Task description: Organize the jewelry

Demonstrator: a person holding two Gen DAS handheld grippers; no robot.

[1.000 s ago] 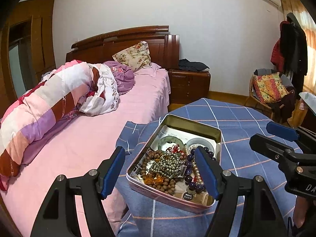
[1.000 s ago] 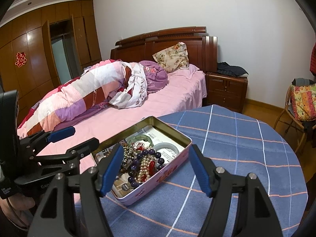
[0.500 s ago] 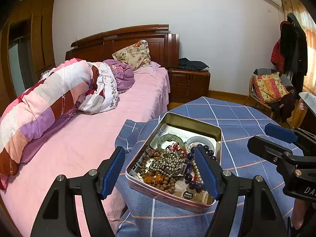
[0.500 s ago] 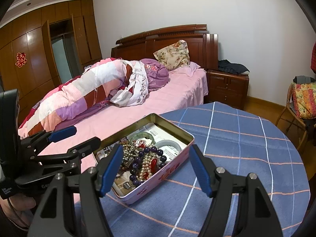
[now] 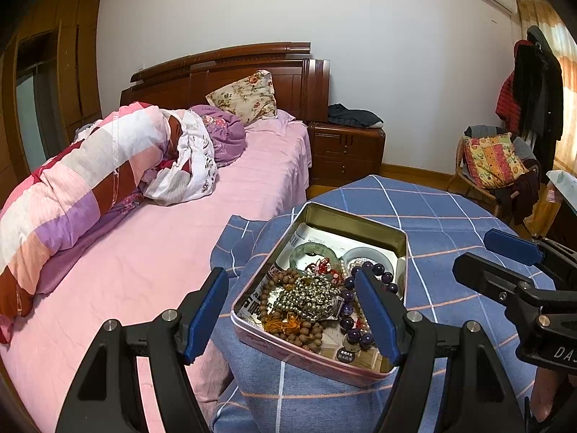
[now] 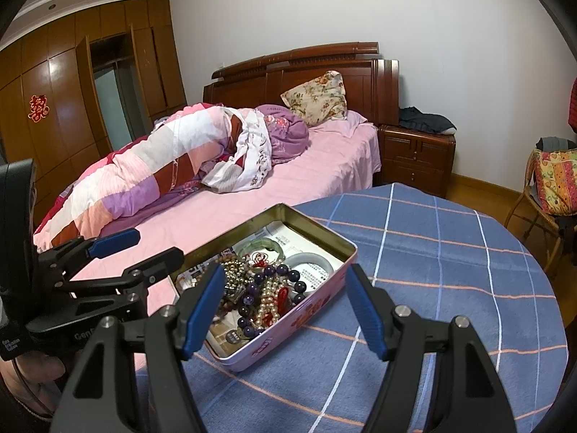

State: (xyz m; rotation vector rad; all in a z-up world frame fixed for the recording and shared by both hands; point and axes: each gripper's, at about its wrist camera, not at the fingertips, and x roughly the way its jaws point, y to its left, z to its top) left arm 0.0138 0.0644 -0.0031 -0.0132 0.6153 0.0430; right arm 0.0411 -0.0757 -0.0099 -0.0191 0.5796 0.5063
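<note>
Right now the pink metal tin [image 5: 317, 355] sits on the blue checked tablecloth [image 6: 450, 252], jewelry [image 5: 317, 296] heaped inside in a tangle. Left gripper [image 5: 294, 319] and right gripper [image 6: 285, 310] hang above, jaws wide apart, holding nothing. Sorting looks unfinished; picking one strand needs a careful pinch.

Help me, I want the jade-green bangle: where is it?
In the left wrist view, the green bangle lies at the far left of the open tin, beside the pale bangle, beyond the tangled beads.

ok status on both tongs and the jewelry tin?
Left tongs open, empty. Right tongs open, empty. Pink rectangular metal tin lidless on blue checked tablecloth, tangled bead jewelry inside. Nothing blocking.
</note>
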